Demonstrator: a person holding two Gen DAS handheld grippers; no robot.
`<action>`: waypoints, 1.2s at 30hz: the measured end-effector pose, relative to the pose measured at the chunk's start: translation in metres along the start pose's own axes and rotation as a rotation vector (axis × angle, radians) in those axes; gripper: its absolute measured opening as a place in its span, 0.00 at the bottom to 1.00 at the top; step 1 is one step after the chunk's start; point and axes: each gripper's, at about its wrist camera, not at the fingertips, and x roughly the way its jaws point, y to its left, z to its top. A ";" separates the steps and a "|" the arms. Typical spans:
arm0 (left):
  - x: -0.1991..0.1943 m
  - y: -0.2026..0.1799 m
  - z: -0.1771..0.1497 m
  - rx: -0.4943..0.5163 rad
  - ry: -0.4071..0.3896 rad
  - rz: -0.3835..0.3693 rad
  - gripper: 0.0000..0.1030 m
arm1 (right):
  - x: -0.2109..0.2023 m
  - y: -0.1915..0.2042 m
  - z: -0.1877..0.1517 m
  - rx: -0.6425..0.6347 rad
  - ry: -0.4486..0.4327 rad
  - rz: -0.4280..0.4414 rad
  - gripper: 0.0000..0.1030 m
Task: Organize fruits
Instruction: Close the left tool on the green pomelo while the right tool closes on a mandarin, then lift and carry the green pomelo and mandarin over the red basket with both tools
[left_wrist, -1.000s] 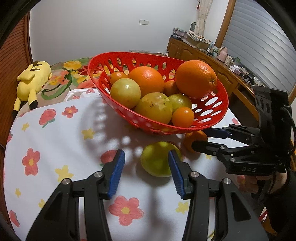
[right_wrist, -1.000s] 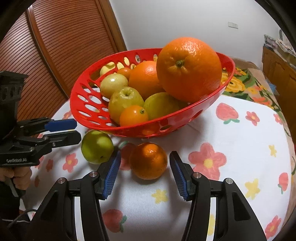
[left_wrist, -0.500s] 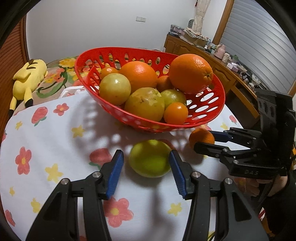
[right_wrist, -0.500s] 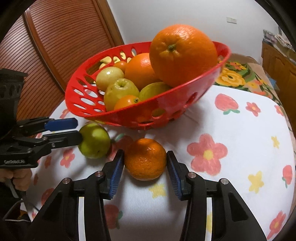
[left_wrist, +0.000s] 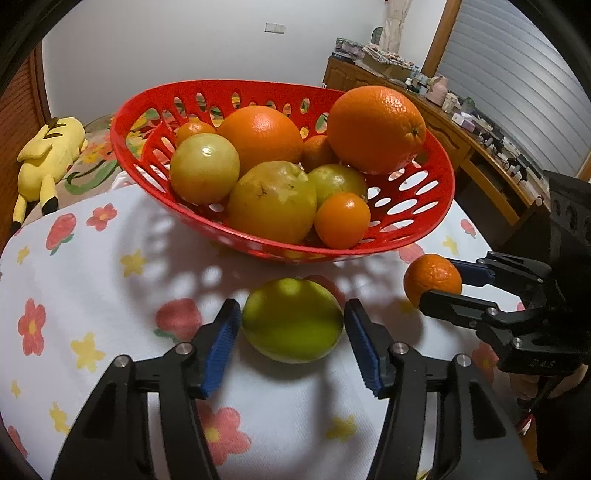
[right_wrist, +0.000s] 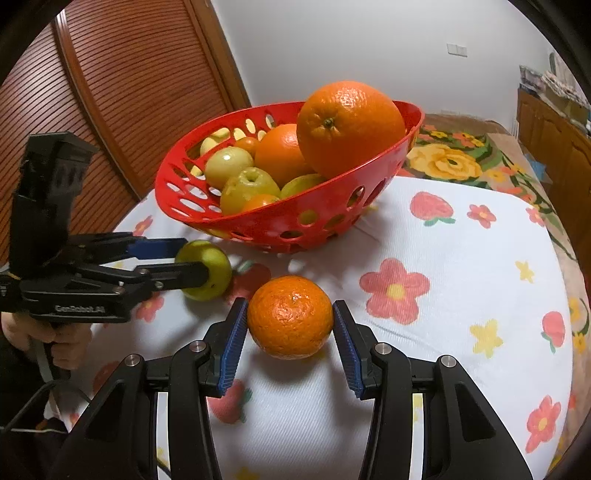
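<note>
While both grippers sit low over the tablecloth (right_wrist: 461, 258), each brackets one loose fruit. Green fruit (left_wrist: 293, 320), smooth and round, lies on the cloth between the blue ribbed pads (left_wrist: 221, 350) of the left gripper (left_wrist: 291, 349); pads look to be touching or just beside its flanks, firm grip cannot be told. Small orange (right_wrist: 290, 316), dimpled peel, sits between the fingers of the right gripper (right_wrist: 290, 345); jaws narrow, at or just off the skin, contact likewise unclear. Green fruit lies at about 10 o'clock from the small orange in the right wrist view.

Red basket (left_wrist: 424, 206), glossy plastic with oval perforations, stands at 12 o'clock from both fruits, heaped with oranges and yellow-green fruits; a large orange (right_wrist: 350, 129) tops the pile.

Left gripper body reads "GenRobot.AI". Tablecloth: white woven, flower and strawberry print. Yellow plush toy (left_wrist: 50, 151) at 10 o'clock, off the table.
</note>
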 end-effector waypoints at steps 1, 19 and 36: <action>0.001 -0.001 0.000 0.000 0.003 0.007 0.57 | -0.001 -0.001 0.000 0.000 0.000 0.000 0.45; 0.002 -0.001 -0.012 -0.018 0.008 0.012 0.53 | -0.008 -0.003 -0.003 0.009 -0.014 -0.008 0.45; -0.082 0.001 -0.002 -0.005 -0.171 0.026 0.54 | -0.048 0.026 0.014 -0.046 -0.101 -0.015 0.45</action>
